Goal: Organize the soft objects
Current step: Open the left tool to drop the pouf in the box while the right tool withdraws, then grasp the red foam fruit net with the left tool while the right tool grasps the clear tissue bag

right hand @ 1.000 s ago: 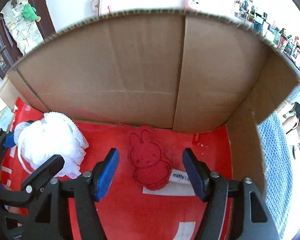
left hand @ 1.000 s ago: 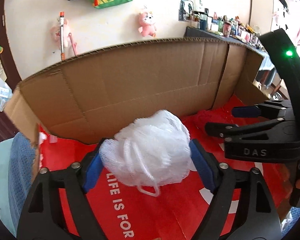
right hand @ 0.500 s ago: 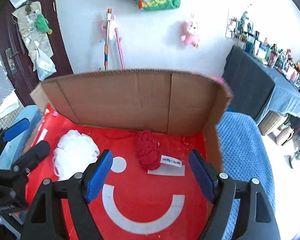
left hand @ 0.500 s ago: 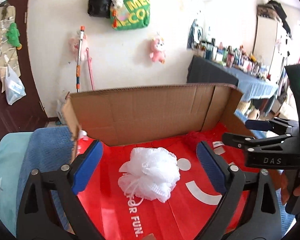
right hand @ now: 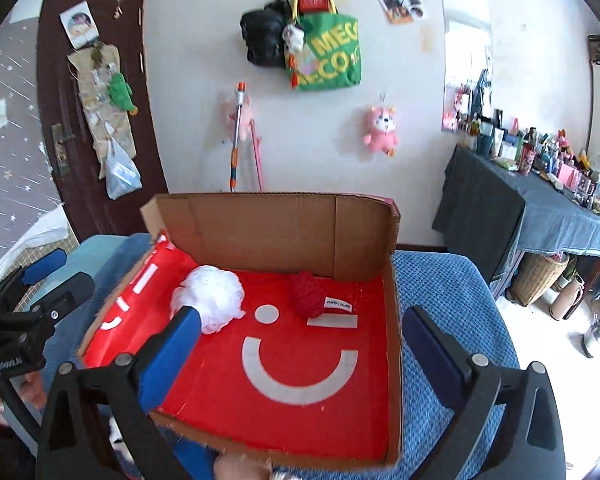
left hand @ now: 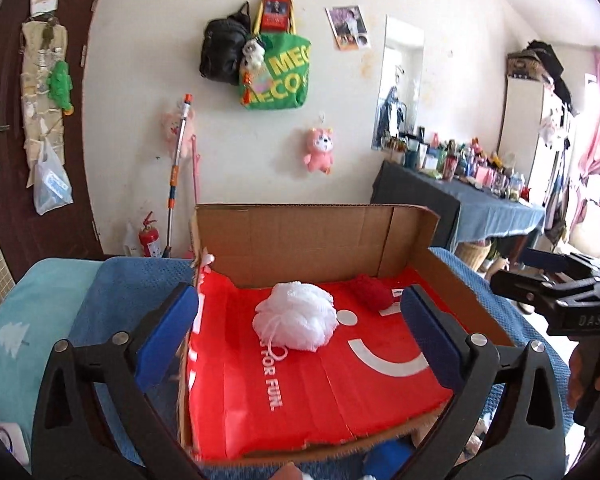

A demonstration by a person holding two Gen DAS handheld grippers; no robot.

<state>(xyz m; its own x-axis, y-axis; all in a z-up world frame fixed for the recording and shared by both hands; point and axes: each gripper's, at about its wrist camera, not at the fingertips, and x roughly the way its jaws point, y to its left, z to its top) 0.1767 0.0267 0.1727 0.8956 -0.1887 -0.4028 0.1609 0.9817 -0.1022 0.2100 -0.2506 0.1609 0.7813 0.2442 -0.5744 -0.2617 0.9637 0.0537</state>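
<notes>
A white mesh bath puff (left hand: 296,322) lies on the red floor of an open cardboard box (left hand: 312,232); it also shows in the right wrist view (right hand: 210,296). A red rabbit-shaped soft toy (left hand: 372,298) lies to its right near the back wall, also in the right wrist view (right hand: 309,294). My left gripper (left hand: 300,344) is open and empty, held back above the box's front. My right gripper (right hand: 300,354) is open and empty, also above the front of the box (right hand: 284,228).
The box sits on a blue textured cover (right hand: 452,288) with a light teal cloth (left hand: 24,312) at the left. A cluttered table with a dark blue cloth (right hand: 540,204) stands at the right. Bags and plush toys hang on the wall behind.
My left gripper let go of the white puff and opened. Both grippers drew back and up from the box; puff and red toy stay inside.
</notes>
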